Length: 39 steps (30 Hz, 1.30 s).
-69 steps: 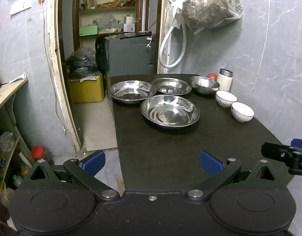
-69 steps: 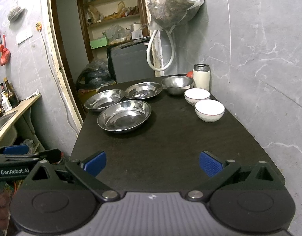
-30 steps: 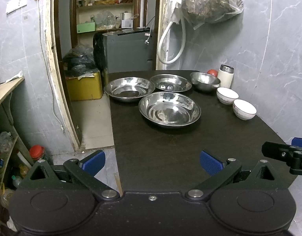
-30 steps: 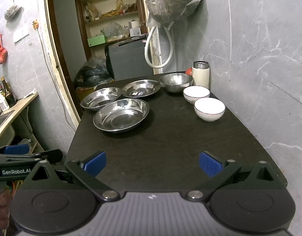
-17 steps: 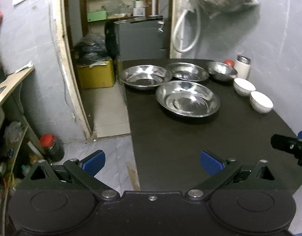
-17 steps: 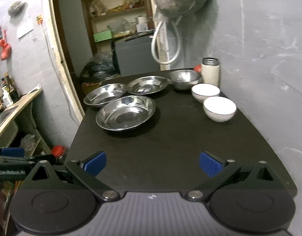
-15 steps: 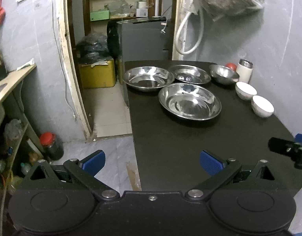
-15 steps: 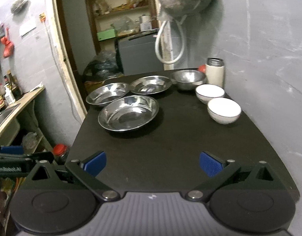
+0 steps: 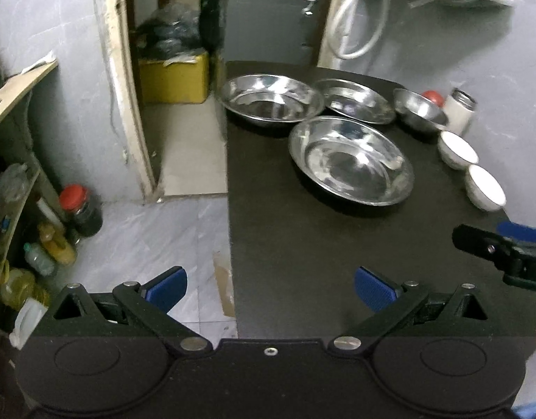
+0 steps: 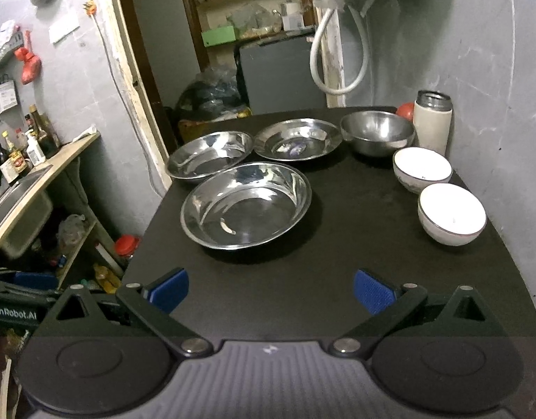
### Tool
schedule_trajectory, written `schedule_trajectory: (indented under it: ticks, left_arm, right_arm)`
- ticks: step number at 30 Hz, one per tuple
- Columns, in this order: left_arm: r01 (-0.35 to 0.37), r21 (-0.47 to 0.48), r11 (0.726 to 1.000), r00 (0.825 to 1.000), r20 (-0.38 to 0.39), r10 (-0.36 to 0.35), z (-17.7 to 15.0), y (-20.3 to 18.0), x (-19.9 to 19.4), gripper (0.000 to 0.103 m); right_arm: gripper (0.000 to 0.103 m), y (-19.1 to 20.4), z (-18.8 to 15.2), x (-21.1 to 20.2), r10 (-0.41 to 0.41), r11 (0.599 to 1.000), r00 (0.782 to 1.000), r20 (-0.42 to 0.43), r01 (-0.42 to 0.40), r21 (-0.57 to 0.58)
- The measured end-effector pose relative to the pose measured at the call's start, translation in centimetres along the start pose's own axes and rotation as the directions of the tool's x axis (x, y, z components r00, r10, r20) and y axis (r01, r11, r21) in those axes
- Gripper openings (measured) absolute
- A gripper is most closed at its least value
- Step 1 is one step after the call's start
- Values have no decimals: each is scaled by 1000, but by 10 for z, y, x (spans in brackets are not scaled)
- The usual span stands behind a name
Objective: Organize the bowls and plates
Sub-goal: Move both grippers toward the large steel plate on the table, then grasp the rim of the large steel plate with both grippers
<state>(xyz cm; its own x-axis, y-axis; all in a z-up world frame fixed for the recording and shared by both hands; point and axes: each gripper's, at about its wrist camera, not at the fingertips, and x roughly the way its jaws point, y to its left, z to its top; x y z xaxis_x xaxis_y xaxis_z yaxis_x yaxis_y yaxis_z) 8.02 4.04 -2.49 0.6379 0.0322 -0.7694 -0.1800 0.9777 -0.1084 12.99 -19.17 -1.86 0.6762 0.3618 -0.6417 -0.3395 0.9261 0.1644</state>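
Both grippers, left gripper (image 9: 269, 288) and right gripper (image 10: 270, 289), are hovering wide open and empty over the counter's (image 10: 324, 279) near edge. Steel plates (image 10: 245, 202) and white bowls (image 10: 451, 214) are sitting toward its far edge.

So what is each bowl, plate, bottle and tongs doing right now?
Left tongs: open, holding nothing.
Right tongs: open, holding nothing.
Nearest steel plate: upright, empty, unstacked.
Far-left steel plate: upright, empty.
Middle steel plate: upright, something small inside.
Steel bowl: upright.
Two white bowls: upright, empty, side by side.
White bottle: standing, lid off.
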Motion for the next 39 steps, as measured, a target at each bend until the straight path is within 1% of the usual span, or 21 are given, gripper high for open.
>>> schedule_trajectory:
  ticks: [3,6,10,13,15,17,23,26,28,30,34,36,39]
  left_arm:
    - [-46,-40,998,999,12,46,12,6,6,102]
    - [-81,-59,995,997,15,82,29,14,15,102]
    - [-99,-68,993,994,39,102,55,26,30,102]
    - [-98,-66,993,993,56,102,80,38,48,102]
    - [-85,-47,995,994,68,88,95,45,63,102]
    - [-66,-11,998,994,86,67,113,53,80,102]
    - [-36,63,997,991,128,28,163,71,124,102]
    - [-34,79,996,991,128,24,180,78,146,102]
    - [-32,83,996,992,121,22,192,82,160,102]
    - [-14,81,997,994,113,4,201,87,171,102]
    - [24,92,995,993,111,-34,209,88,188,101]
    - [40,100,994,993,105,-51,210,89,194,99]
    - [63,104,993,993,94,-73,211,88,202,93]
  right_arm:
    - [103,-3,7,9,6,1000,1000,-11,-6,16]
    - [103,-4,14,19,0,1000,1000,-26,1,29]
    - [103,1,23,34,-1,999,1000,-26,2,33]
    - [103,8,33,48,-10,1000,1000,-22,11,29]
    - [103,14,41,55,-20,1000,1000,-4,20,20]
    - [103,21,49,64,-47,999,999,6,47,14]
    - [103,35,72,96,-105,994,994,23,105,29]
    - [103,42,83,113,-123,992,992,33,122,37]
    - [103,44,90,125,-113,992,993,39,111,55]
    - [103,48,96,136,-99,993,994,45,96,66]
    - [102,54,105,156,-76,995,995,57,72,70]
    - [97,55,108,164,-70,995,995,64,66,75]
    - [92,57,112,175,-71,995,996,61,66,76]
